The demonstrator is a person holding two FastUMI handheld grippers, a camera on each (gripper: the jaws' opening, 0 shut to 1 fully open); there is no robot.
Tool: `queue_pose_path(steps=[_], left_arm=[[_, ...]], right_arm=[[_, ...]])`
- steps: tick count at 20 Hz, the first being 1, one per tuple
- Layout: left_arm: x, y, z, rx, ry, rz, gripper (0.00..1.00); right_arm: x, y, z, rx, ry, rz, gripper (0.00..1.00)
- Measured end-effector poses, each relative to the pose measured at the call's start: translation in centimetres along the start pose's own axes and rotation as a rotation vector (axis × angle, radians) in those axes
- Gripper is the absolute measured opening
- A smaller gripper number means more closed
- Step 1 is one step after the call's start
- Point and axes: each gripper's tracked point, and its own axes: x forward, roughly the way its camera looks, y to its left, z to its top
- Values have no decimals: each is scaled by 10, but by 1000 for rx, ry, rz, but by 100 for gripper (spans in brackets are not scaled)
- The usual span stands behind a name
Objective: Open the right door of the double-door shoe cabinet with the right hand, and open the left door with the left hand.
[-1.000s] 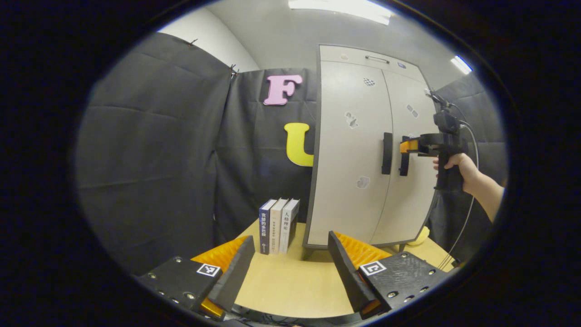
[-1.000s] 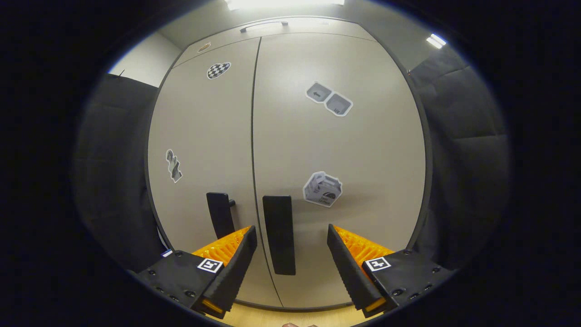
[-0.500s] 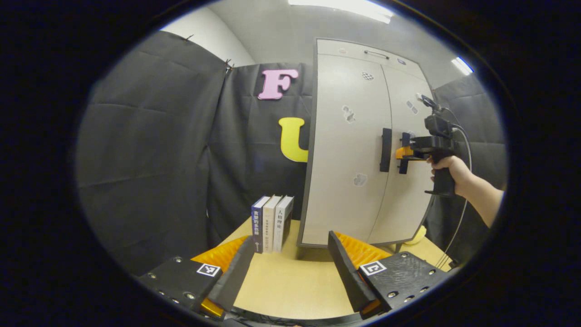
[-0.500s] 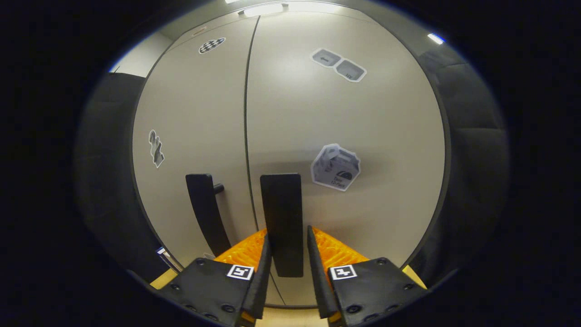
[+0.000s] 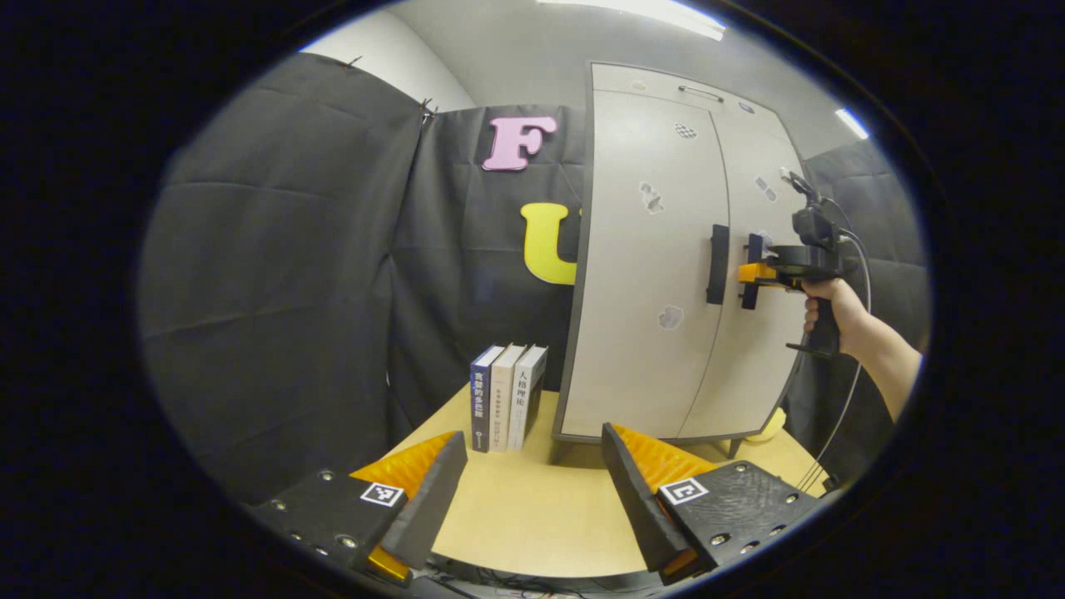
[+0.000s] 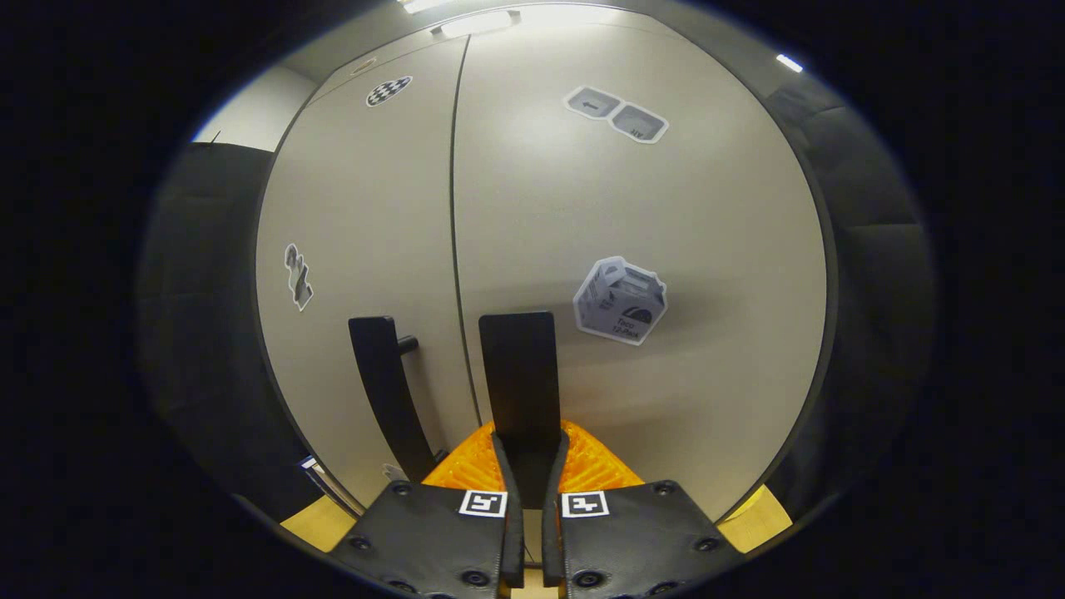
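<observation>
The pale shoe cabinet point(image 5: 657, 249) stands on the table with both doors closed. In the right gripper view its right door point(image 6: 641, 216) and left door point(image 6: 366, 208) meet at a thin seam. My right gripper point(image 6: 531, 449) is shut on the black right door handle point(image 6: 519, 374), with both fingers pressing its lower part. The black left door handle point(image 6: 385, 383) stands free just to the left. In the left gripper view a hand point(image 5: 832, 304) holds that right gripper point(image 5: 755, 273) at the right handle point(image 5: 753, 287). My left gripper point(image 5: 532, 491) is open, low over the table, well short of the left handle point(image 5: 717, 264).
Three upright books point(image 5: 507, 408) stand on the wooden table point(image 5: 532, 507) just left of the cabinet. Black cloth walls enclose the booth on the left and behind. A cable hangs from the right gripper down past the cabinet's right side.
My right gripper moved in around the right door handle and went from open to shut on it. My left gripper stayed open and barely shifted. Both doors remain closed.
</observation>
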Motion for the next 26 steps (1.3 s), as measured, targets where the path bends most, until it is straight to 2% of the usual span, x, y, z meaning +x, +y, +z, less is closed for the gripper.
queue_pose_path(steps=[4,6,9,26], left_arm=[[-7,2,-2,-3,12,2,95],[-11,0,-3,-6,17,-4,94],[-18,-7,-3,-21,22,-17,95],[-48,-48,-12,28,28,-58,95]], right_arm=[[-7,1,-1,-14,-7,25,10],[-15,0,-2,16,-7,47,10],[-33,0,-5,14,-14,42,10],[-99,-20,-16,20,11,126,10]])
